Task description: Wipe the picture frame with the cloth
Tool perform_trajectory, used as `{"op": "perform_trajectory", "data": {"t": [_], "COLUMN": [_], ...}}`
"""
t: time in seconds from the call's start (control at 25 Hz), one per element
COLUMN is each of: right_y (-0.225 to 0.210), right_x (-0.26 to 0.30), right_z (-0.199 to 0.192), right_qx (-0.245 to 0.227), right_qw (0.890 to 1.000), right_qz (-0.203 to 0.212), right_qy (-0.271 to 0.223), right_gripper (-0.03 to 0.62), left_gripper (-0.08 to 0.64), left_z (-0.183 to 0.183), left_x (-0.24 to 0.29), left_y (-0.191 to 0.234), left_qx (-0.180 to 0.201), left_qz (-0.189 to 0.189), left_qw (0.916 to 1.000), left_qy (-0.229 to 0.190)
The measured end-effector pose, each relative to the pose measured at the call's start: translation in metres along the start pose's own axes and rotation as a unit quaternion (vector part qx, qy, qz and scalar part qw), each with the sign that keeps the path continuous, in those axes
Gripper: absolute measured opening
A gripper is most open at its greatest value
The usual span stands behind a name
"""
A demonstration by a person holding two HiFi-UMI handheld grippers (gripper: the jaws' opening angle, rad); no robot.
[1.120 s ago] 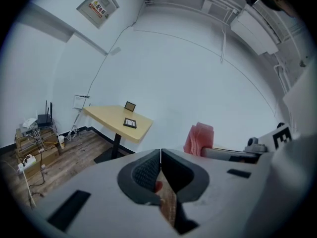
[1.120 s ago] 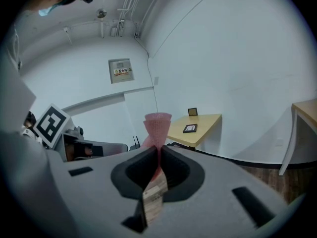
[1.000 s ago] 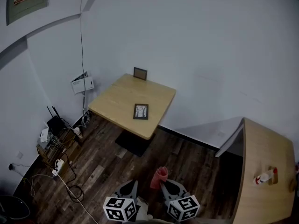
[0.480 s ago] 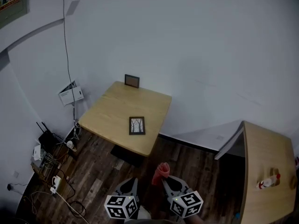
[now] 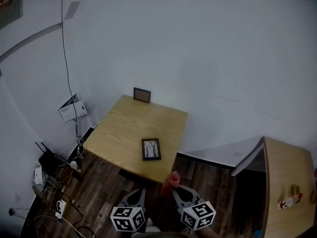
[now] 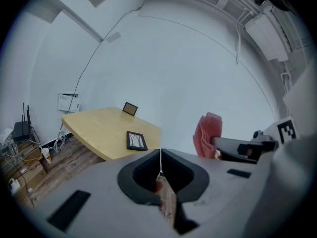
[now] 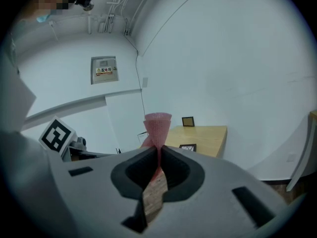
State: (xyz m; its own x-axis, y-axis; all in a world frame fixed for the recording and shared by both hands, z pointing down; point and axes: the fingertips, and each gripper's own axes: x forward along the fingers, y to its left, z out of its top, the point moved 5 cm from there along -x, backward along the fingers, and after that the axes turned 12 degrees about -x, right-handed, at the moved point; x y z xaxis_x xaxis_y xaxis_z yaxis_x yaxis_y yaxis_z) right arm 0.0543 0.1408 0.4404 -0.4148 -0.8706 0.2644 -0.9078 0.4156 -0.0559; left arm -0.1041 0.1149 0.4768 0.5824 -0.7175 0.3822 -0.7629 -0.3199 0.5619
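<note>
Head view looks down on a dark wood-plank floor [image 5: 101, 190] and plain white walls [image 5: 208, 58]. A light wooden counter [image 5: 121, 130] stands with its far edge against the wall. The picture frame [image 5: 151, 149] lies flat on it near the front edge, face up, dark-rimmed with a pale print inside. A second, smaller frame [image 5: 142, 95] stands upright at the back of the same counter, against the wall. To the left of the counter a thin cable [image 5: 64, 43] runs down the wall to a tangle of wires and boxes [image 5: 52, 170] on the floor. At the right edge is another wooden counter [image 5: 292, 167] carrying what looks like a spray bottle [image 5: 290, 201], though it is too small for me to be sure.

My two grippers sit side by side at the bottom of the head view, over the floor and short of the counter. My left gripper [image 5: 142, 192] has its jaws pressed together with nothing between them. My right gripper [image 5: 173, 190] is clamped on the pink cloth [image 5: 171, 181], which stands up in a bunched fan above the jaw tips. Neither the cloth nor either gripper touches the picture frame; the frame lies just ahead of them, nearer my right gripper's line.
</note>
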Motion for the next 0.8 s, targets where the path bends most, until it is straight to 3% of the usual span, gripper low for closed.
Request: {"op": "perform_trajectory", "data": {"t": [0.52,0.8], "right_y": [-0.017,-0.036], "right_x": [0.091,0.118], "right_z": [0.018,0.019], "right_qx": [0.000,0.001], "right_qw": [1.000,0.999], "right_qz": [-0.009,-0.021], "right_qy": [0.008,0.025], "right_gripper": [0.015,0.015], "left_gripper": [0.006,0.006], "left_z": [0.040,0.044], "left_x": [0.056,0.079], "left_y": [0.044,0.065], "left_qx": [-0.007,-0.018], "left_qz": [-0.024,-0.003], "left_qw": [0.9991,0.9988], "left_qy": [0.034,0.045]}}
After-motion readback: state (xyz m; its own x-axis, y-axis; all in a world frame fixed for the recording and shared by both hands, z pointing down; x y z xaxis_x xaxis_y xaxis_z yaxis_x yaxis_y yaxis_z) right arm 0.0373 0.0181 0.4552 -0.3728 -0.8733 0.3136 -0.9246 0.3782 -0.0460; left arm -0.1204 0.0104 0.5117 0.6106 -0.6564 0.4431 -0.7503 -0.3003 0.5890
